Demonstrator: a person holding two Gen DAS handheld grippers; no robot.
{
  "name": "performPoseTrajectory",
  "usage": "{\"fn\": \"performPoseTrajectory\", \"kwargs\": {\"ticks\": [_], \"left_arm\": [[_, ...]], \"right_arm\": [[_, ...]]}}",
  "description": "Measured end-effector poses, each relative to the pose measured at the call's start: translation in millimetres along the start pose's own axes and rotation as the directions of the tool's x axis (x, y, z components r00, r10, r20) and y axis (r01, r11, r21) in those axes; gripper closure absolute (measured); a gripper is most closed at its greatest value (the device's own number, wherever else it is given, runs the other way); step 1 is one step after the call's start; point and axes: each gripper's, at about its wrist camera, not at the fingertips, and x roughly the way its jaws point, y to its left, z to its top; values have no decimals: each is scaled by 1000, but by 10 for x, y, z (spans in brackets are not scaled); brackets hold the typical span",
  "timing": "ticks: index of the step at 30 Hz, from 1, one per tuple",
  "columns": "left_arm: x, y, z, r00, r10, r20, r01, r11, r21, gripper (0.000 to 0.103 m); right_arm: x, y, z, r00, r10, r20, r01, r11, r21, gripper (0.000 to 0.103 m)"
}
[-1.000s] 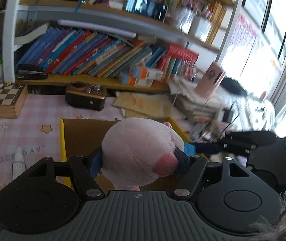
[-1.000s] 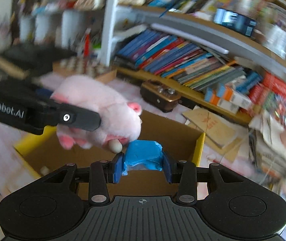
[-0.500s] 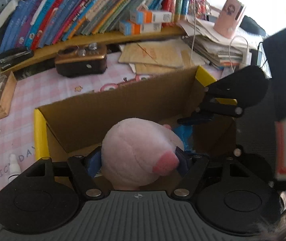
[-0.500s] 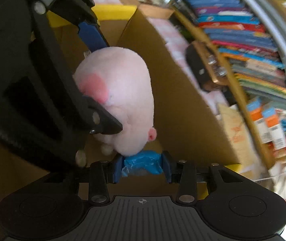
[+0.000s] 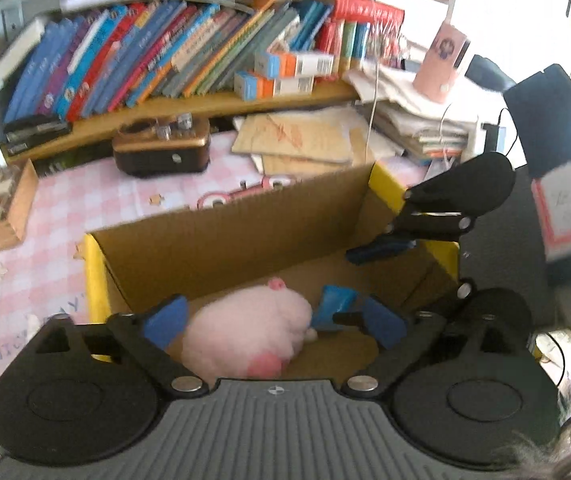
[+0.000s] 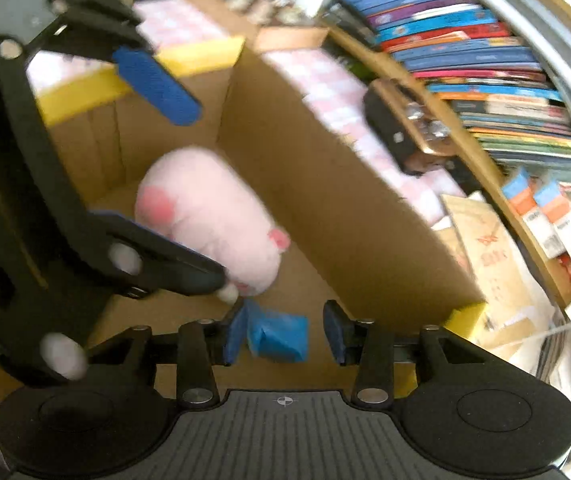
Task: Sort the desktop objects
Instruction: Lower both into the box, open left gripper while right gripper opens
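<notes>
1. We hold our left gripper [image 5: 275,326] over the open brown cardboard box with yellow-edged flaps [image 5: 245,236]; its jaws have just been opening and now stand spread wide, pressing on nothing.
2. The soft pink plush toy with a darker pink patch [image 5: 245,334] lies on the box floor between those spread blue pads [image 5: 163,320], clear of them as far as we can see.
3. From the right wrist view, the same plush toy [image 6: 209,216] lies on its side in the box [image 6: 325,216], with the left gripper's black arm and blue pad crossing in front of it.
4. Our right gripper [image 6: 285,334] points down into the box; its jaws have just been opening a little.
5. The crumpled bright blue packet [image 6: 277,338] sits between the right jaws, against the left-hand pad and clear of the right-hand one, so nothing is pinched.
6. In the left wrist view the blue packet [image 5: 335,304] lies just beside the plush toy, near the toy's small foot.
7. The box stands on the bench with a pink checked cloth [image 5: 97,196].
8. Behind it a dark brown radio with metal knobs [image 5: 161,148] sits before a wooden shelf of slanted books [image 5: 173,60].
</notes>
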Motion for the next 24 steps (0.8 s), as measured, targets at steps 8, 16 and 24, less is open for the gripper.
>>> {"fn": "performPoseTrajectory", "kwargs": {"ticks": [8, 16, 24], "left_arm": [[-668, -11, -57, 987, 0, 163, 2, 1000, -12, 0], [-1215, -63, -283, 958, 0, 286, 15, 999, -50, 0], [-1629, -33, -614, 931, 11, 365, 31, 994, -108, 0]], "right_arm": [[-645, -255, -132, 985, -43, 166, -2, 964, 265, 60], [-1142, -30, -333, 956, -161, 244, 50, 913, 404, 60], [-1457, 326, -491, 918, -282, 280, 76, 817, 572, 60]]}}
